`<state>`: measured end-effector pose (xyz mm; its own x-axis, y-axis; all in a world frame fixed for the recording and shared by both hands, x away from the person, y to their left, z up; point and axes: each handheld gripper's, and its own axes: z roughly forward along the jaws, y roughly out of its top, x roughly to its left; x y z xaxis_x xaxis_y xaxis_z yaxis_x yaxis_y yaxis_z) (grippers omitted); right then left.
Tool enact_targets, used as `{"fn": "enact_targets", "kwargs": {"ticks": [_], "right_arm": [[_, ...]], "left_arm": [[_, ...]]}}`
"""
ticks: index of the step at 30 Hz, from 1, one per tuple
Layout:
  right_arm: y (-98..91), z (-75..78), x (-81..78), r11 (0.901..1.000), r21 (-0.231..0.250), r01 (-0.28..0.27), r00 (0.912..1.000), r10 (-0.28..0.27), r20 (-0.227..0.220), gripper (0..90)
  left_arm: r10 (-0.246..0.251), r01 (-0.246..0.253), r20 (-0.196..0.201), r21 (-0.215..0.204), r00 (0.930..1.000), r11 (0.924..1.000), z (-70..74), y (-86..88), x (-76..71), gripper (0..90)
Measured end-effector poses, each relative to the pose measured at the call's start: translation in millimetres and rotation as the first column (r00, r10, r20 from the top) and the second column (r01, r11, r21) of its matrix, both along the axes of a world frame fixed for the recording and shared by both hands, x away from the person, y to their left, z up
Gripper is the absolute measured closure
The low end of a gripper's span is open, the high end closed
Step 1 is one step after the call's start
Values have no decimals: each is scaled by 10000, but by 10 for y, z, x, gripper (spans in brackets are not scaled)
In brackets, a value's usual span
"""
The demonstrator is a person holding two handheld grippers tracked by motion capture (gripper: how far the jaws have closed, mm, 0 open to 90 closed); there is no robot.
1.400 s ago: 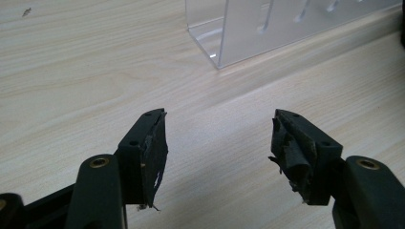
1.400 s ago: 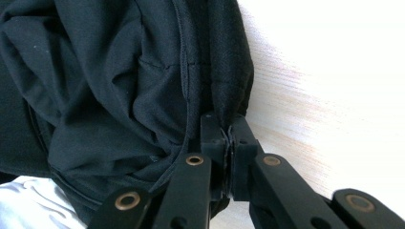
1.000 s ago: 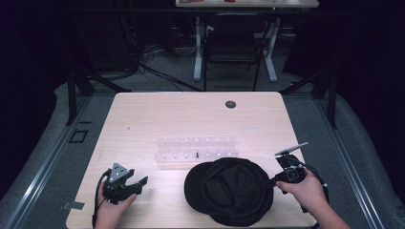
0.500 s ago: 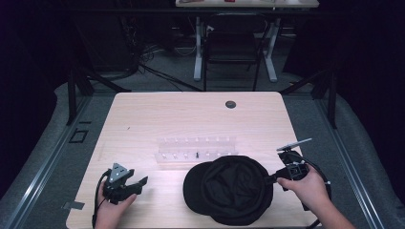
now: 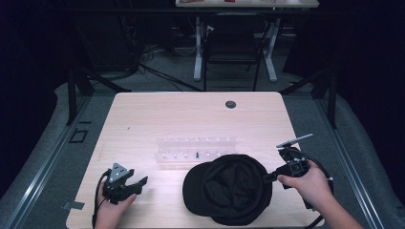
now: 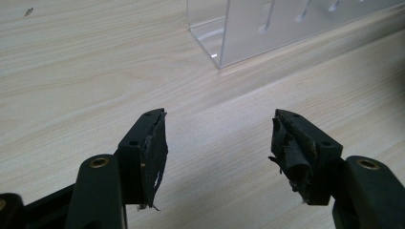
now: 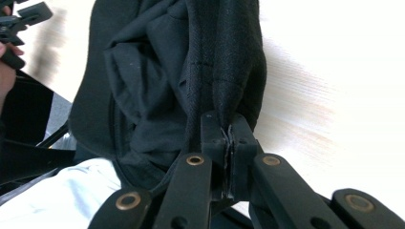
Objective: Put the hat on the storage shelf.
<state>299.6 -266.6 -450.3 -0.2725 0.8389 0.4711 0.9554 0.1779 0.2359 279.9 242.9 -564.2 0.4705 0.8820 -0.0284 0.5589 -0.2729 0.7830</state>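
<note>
A black cap (image 5: 229, 188) lies crown-down near the table's front edge, its hollow inside facing up. My right gripper (image 5: 265, 177) comes in from the right and is shut on the cap's right rim. In the right gripper view the jaws (image 7: 228, 131) pinch a fold of the cap's black fabric (image 7: 157, 86), which hangs lifted off the wood. My left gripper (image 5: 142, 183) rests on the table at the front left, open, with nothing between its fingers (image 6: 219, 148).
A clear acrylic rack (image 5: 196, 148) with small pegs stands just behind the cap, and its corner (image 6: 239, 33) lies ahead of the left gripper. A dark round grommet (image 5: 230, 104) sits in the table's far middle. Bare light wood lies around them.
My right gripper has risen slightly, still holding the cap's rim, so that side of the cap is pulled up a little. The left gripper has stayed where it was.
</note>
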Motion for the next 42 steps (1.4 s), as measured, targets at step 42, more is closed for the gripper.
{"fn": "enact_targets", "kwargs": {"ticks": [42], "right_arm": [[210, 732, -45, 9357, 3499, -451, 9990, 411, 188, 882]], "left_arm": [[-6, 6, -16, -37, 10000, 10000, -6, 4, 3, 372]]}}
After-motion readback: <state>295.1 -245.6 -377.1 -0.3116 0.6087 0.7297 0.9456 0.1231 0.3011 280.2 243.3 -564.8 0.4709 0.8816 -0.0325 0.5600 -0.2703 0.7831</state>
